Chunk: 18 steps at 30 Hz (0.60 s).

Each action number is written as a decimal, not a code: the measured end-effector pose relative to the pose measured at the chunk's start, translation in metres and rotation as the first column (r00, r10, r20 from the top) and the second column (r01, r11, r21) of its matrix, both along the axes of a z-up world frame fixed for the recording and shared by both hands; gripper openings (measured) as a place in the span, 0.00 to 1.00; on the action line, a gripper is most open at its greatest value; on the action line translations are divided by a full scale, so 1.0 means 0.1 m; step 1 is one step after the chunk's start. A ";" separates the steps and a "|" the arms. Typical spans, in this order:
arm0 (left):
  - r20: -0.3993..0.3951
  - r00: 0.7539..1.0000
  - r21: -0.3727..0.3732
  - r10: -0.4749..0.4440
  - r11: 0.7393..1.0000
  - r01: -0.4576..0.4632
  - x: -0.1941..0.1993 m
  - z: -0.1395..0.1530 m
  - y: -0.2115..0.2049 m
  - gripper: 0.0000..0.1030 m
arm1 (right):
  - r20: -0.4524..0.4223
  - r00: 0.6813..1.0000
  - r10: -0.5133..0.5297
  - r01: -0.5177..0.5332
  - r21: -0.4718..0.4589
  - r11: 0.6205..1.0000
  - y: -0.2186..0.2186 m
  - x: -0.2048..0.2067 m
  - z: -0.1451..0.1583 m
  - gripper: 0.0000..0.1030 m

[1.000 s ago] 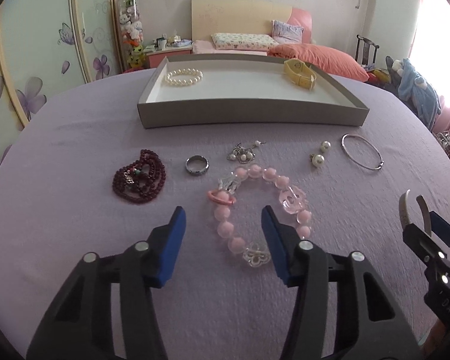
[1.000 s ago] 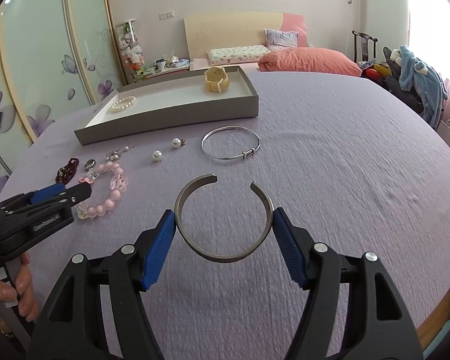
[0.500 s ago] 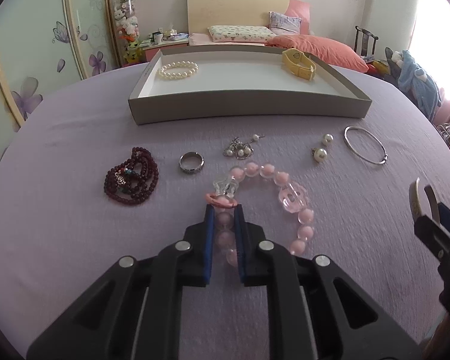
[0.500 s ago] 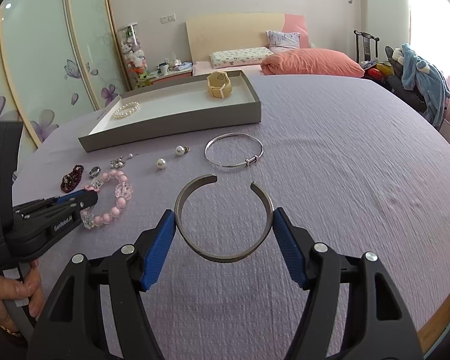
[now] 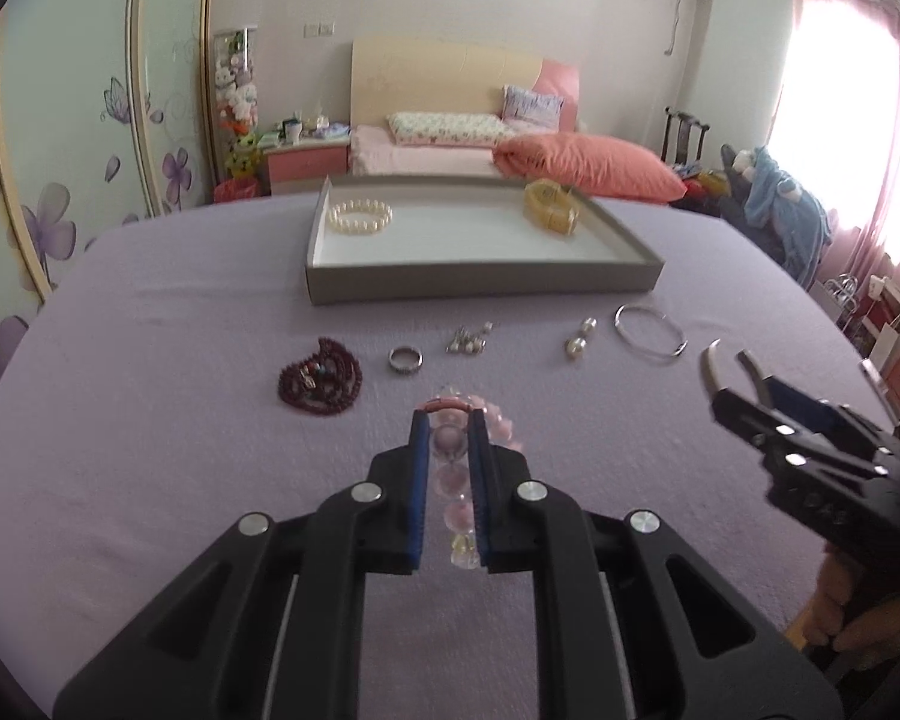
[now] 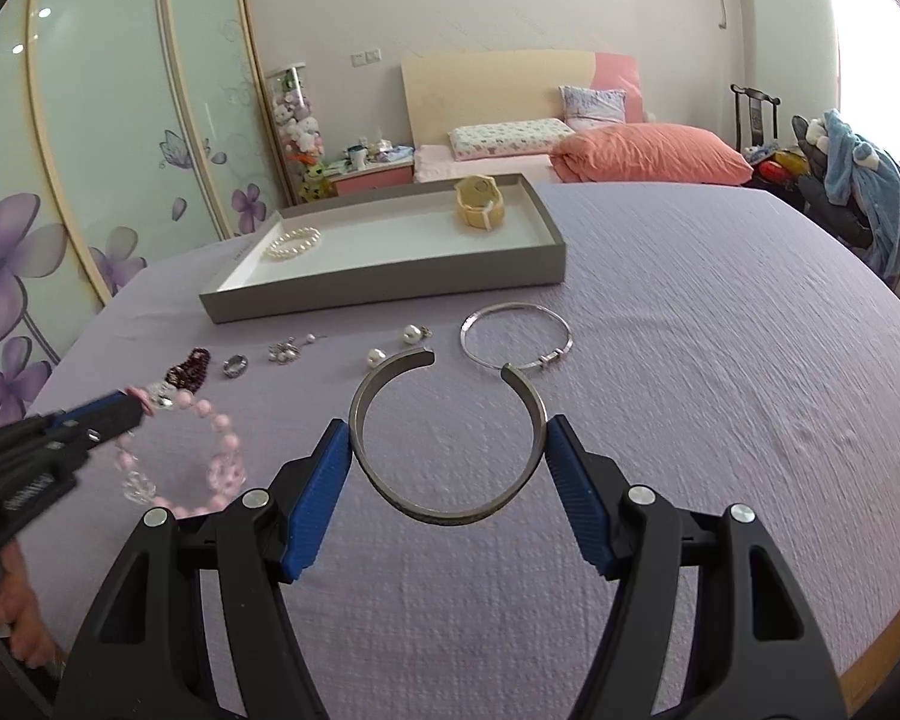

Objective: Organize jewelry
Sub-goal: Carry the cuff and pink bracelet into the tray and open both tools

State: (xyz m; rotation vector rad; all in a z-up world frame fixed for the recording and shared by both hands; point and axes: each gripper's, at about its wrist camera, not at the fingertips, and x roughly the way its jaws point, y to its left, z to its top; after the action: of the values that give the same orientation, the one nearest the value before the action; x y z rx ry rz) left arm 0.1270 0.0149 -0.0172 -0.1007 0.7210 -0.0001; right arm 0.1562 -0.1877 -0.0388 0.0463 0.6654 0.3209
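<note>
My left gripper (image 5: 449, 420) is clamped on the pink beaded bracelet with clear charms (image 6: 198, 456), which hangs lifted off the lilac bedspread (image 6: 690, 360). My right gripper (image 6: 449, 462) pinches the open silver metal cuff bangle (image 6: 444, 510) between its blue pads (image 6: 321, 498), held above the cover. Ahead I see the shallow grey tray with white lining (image 5: 480, 285), holding a white pearl bracelet (image 5: 360, 217) and a cream wristwatch (image 5: 551, 213). A dark red bead strand (image 5: 321, 381), small silver ring (image 5: 405, 359) and thin silver bangle (image 5: 651, 333) lie loose before it.
</note>
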 end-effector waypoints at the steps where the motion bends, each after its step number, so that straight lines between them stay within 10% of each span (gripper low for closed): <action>1: 0.018 1.000 0.001 -0.006 1.000 0.006 -0.05 0.06 0.00 0.12 | 0.002 1.000 0.006 -0.006 0.001 1.000 0.01 0.00 0.01 0.66; 18: 0.122 0.992 -0.011 0.011 1.000 -0.010 -0.27 0.49 0.10 0.12 | 0.034 0.998 0.050 -0.051 0.007 0.999 0.14 -0.06 0.09 0.66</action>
State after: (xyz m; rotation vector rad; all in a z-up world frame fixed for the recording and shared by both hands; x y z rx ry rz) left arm 0.0996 0.0248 0.0315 -0.1138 0.5984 0.0000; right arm 0.1500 -0.1740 -0.0295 0.0319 0.6328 0.3721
